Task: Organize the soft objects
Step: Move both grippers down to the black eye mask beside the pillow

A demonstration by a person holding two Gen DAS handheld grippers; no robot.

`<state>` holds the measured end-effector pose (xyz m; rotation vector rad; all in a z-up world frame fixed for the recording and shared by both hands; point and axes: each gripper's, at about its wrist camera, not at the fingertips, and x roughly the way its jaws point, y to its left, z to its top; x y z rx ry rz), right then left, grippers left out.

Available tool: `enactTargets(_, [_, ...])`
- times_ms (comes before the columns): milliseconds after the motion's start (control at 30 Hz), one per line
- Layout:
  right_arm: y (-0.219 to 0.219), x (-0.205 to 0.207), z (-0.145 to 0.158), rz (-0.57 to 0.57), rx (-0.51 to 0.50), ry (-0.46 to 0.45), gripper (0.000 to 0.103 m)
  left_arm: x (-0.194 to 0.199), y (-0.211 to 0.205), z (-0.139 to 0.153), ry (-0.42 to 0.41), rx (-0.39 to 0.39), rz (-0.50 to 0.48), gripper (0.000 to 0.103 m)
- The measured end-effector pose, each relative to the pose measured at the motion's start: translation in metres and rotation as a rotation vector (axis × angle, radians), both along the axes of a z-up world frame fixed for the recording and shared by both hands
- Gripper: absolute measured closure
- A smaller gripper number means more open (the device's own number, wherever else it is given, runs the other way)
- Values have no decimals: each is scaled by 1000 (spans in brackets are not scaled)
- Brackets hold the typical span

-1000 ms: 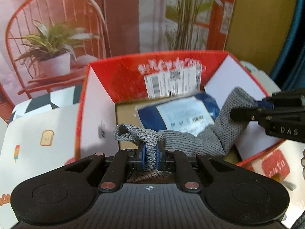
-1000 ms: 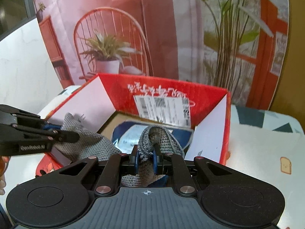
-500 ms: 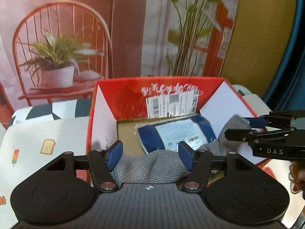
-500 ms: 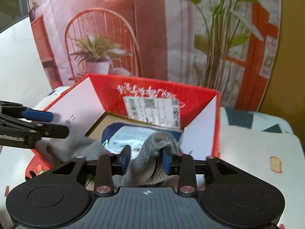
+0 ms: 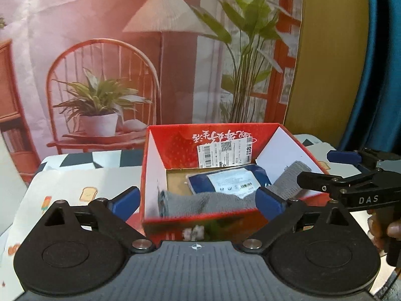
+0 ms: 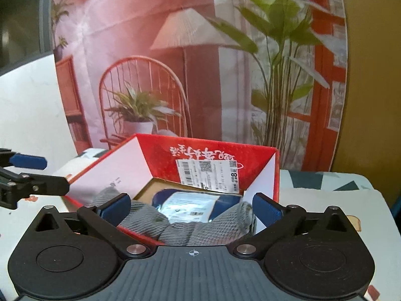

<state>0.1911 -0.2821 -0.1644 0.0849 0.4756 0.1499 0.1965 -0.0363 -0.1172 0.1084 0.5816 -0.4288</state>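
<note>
A red box (image 5: 198,150) sits on the table (image 5: 75,183), close to the table's far edge. Its top is open and its white flaps lean outward. A gray knit cloth (image 5: 208,200) lies inside the box, along the near wall. One end of the cloth climbs up over the right flap. A blue bag with a white label (image 5: 230,180) lies flat on the box floor behind the cloth.

The left tongs (image 5: 198,202) are opening and stand wide. Their blue pads (image 5: 125,202) sit outside the near wall of the box, one near each near corner. Nothing is pinched between them. The cloth is past them, inside the box.

The right tongs (image 6: 191,207) are opening too and stand wide. The cloth (image 6: 200,228) shows between their pads, but the pads do not press on it. From this side the bag (image 6: 190,207) lies just behind the cloth.

In the left view, the right tongs (image 5: 325,173) hang over the right edge of the box. Fingers (image 5: 393,230) hold their handle.

The table on the left of the box has open room. It has a cover with little toast and ice pop pictures (image 5: 87,193).
</note>
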Motion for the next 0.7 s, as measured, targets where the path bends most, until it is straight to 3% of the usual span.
enactTargets(333, [20, -74, -17, 18, 23, -40, 0, -67, 29, -35, 48, -26, 21, 3])
enactTargets(533, [23, -113, -49, 18, 92, 48, 0, -95, 30, -69, 114, -27, 1, 4])
enactTargets(700, [28, -143, -70, -23, 65, 93, 0, -111, 36, -88, 136, -31, 25, 4])
